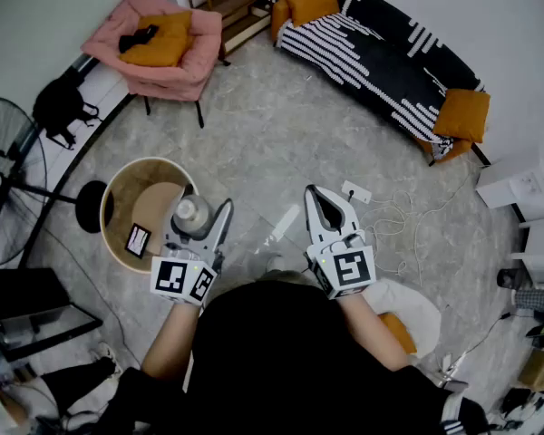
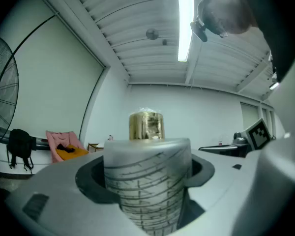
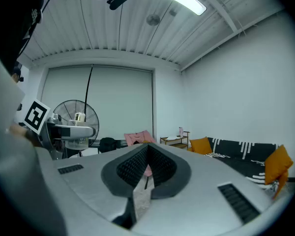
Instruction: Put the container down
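Observation:
The container (image 1: 192,214) is a frosted cylinder with printed lines and a gold cap (image 2: 146,126). It stands upright between the jaws of my left gripper (image 1: 204,210), which are spread wide and pressed on its sides (image 2: 147,181). In the head view it hangs over the right edge of a round wooden table (image 1: 127,188); I cannot tell how high above it. My right gripper (image 1: 312,194) is off to the right over the floor, with its jaws shut together and nothing in them (image 3: 146,156).
A small dark card (image 1: 138,238) lies on the round table. A standing fan (image 1: 0,179) is at the left, a pink armchair (image 1: 159,48) and a striped sofa (image 1: 381,53) at the back. A power strip (image 1: 355,192) with cables lies on the floor to the right.

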Demonstrator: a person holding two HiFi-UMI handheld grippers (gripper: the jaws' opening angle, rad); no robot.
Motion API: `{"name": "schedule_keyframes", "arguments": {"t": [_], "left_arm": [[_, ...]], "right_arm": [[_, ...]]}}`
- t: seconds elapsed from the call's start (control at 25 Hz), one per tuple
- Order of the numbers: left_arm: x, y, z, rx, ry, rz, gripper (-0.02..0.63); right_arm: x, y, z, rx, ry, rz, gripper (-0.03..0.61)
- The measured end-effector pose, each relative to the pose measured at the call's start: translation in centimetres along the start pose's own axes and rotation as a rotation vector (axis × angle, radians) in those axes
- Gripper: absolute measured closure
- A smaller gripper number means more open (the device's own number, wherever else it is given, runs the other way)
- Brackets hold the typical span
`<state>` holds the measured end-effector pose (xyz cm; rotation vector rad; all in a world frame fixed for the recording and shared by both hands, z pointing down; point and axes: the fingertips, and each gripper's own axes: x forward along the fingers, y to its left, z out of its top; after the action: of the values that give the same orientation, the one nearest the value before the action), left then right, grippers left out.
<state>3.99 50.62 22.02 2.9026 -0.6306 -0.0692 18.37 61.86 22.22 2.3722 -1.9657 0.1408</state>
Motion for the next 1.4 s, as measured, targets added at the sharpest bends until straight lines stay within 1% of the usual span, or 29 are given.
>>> {"name": "schedule_keyframes", "arguments": {"t": [0.08,0.2,0.36,0.48,0.64,0.76,0.88,1.0,1.12,1.2,1.4], "left_arm": [[0.5,-0.1,-0.2,0.004,-0.008,0.008,0.264],[0.9,-0.5,-0.5,0.011,-0.015,0.024,0.264],[1.0,-1.2,-0.7,0.023,-0.014,0.036,0.264],[1.4,-1.6,-0.8,0.031,-0.006,0.035,0.264],[2.8,-0.9,-0.6,0.031,-0.016,0.034,0.264],[4.7,-0.1,-0.5,0.031,-0.015,0.029,0.264],[7.3,0.6,-0.4,0.023,-0.011,0.018,0.264],[10.7,1.4,-0.5,0.019,-0.010,0.003,0.264],[14.5,2.9,-1.0,-0.004,0.003,-0.026,0.264],[17.4,4.4,-1.3,-0.013,0.016,-0.031,0.264],[24.8,9.3,-1.4,-0.023,0.044,-0.011,0.264]], "right_arm": [[-0.1,-0.9,-0.3,0.018,0.015,-0.013,0.557],[-0.7,-2.6,-0.7,0.025,-0.027,-0.019,0.557],[-1.4,-5.1,-1.2,0.006,-0.048,-0.054,0.557],[-1.8,-6.9,-1.4,0.028,-0.057,-0.071,0.557],[-1.0,-8.6,-1.4,0.045,-0.035,-0.105,0.557],[0.2,-9.2,-1.5,0.061,-0.048,-0.093,0.557],[2.0,-10.4,-1.4,0.075,-0.030,-0.094,0.557],[4.3,-12.9,-2.0,0.066,-0.027,-0.108,0.557],[7.5,-15.1,-2.1,0.076,-0.013,-0.117,0.557],[10.2,-16.5,-2.4,0.065,0.012,-0.113,0.557],[18.5,-20.0,-2.7,0.048,0.058,-0.087,0.557]]}}
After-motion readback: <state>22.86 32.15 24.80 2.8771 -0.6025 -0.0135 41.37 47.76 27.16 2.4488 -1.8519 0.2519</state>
